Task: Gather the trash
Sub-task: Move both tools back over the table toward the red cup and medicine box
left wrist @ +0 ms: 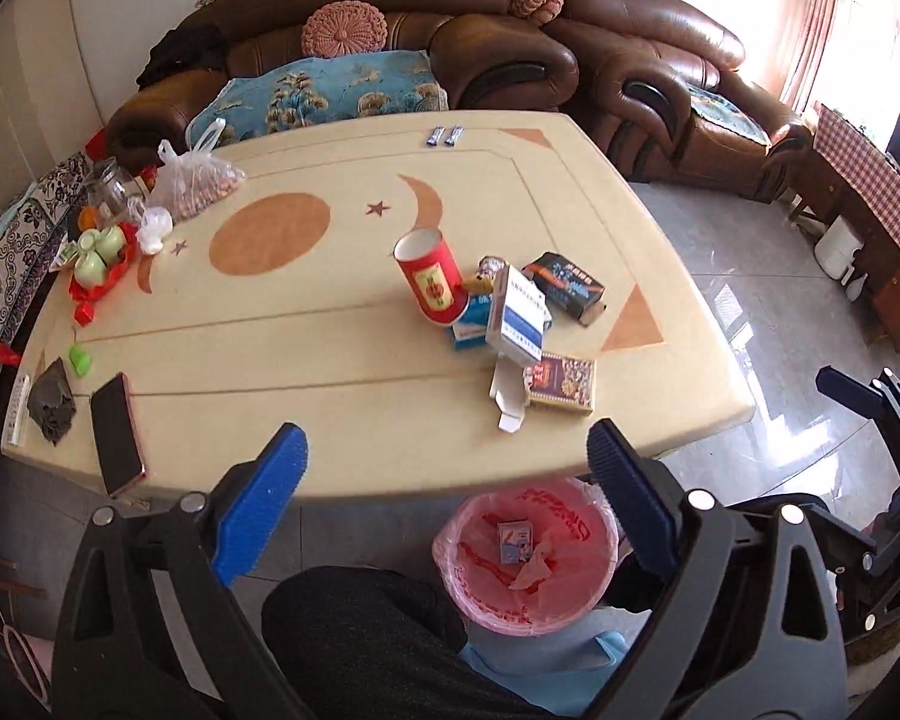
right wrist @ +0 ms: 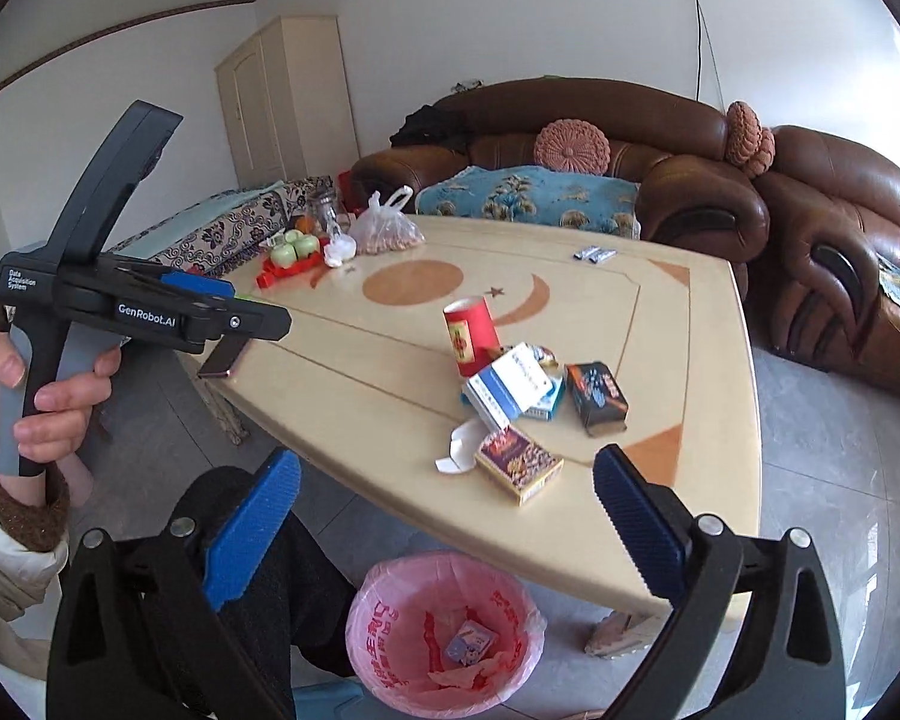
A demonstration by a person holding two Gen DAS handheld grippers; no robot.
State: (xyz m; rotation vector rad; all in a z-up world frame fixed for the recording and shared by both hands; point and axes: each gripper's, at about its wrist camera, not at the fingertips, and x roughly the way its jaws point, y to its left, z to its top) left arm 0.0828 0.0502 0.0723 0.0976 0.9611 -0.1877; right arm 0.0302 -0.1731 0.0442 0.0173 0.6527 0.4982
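Overall light: bright, even daylight in both views.
Source: window [left wrist: 870,30] at upper right of left wrist view, blown out to white.
Glare: sheen on floor tiles [left wrist: 768,324]; highlights on leather sofa [left wrist: 660,30].
Shadows: soft, short, beneath boxes on table [left wrist: 330,312].
Distortion: strong fisheye bending; dark vignette in corners.
Focus: sharp centrally; slight softening toward edges.
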